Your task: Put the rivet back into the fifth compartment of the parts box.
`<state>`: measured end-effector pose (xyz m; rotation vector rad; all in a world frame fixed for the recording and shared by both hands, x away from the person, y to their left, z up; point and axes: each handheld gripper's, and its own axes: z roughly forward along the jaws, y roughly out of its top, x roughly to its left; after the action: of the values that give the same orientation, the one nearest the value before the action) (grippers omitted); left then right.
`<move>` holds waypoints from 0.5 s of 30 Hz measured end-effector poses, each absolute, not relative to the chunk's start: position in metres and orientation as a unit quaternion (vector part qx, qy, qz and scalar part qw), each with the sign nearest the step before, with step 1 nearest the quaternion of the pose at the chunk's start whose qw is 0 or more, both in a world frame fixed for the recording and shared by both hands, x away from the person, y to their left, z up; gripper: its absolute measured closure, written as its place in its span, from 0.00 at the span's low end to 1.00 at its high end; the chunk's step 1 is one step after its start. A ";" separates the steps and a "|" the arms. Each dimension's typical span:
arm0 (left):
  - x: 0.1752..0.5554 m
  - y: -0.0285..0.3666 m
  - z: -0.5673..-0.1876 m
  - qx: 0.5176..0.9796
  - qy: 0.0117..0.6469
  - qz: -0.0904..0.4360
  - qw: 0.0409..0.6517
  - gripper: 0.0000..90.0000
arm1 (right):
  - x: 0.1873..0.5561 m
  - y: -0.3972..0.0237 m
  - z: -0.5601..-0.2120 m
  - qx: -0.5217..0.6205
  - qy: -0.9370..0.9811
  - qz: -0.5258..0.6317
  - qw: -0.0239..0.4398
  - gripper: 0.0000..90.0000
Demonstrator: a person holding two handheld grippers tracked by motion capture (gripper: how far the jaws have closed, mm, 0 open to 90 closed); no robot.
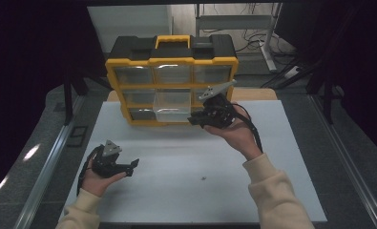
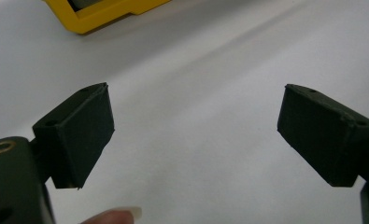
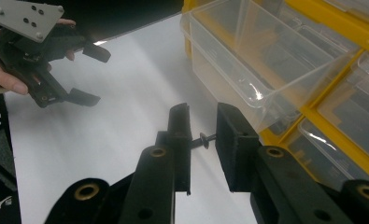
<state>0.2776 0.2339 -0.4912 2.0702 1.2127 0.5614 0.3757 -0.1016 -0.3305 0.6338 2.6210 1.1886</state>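
- A yellow and black drawer box [image 1: 172, 71] stood at the back of the white table [image 1: 176, 186].
- One clear drawer [image 3: 247, 60] stuck out.
- The right gripper [image 3: 203, 140] pinched a tiny black screw [image 3: 205, 140] between its fingers, just beside that drawer.
- The left gripper [image 2: 196, 135] hung wide apart, holding nothing.

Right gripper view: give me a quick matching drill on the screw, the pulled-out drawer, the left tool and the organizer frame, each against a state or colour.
Things:
1. screw
2. drawer
3. left tool
4. frame

States:
A. yellow
B. open, nothing between its jaws
C. clear plastic, pulled out
D. pinched in the right tool

Pairs: 1-D, 2-C, 3-B, 4-A
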 end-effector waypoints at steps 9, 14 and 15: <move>0.278 0.234 -0.491 0.793 0.464 0.214 0.332 0.13 | 0.380 -0.097 -0.326 0.212 0.885 0.402 0.101 0.84; 0.278 0.234 -0.491 0.793 0.463 0.214 0.332 0.13 | 0.386 -0.094 -0.326 0.218 0.884 0.402 0.100 0.84; 0.278 0.234 -0.491 0.793 0.463 0.214 0.332 0.13 | 0.387 -0.093 -0.326 0.219 0.884 0.401 0.100 0.84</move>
<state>0.2777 0.2336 -0.4913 2.0719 1.2106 0.5591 0.3869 -0.0930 -0.3257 0.6460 2.6129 1.1864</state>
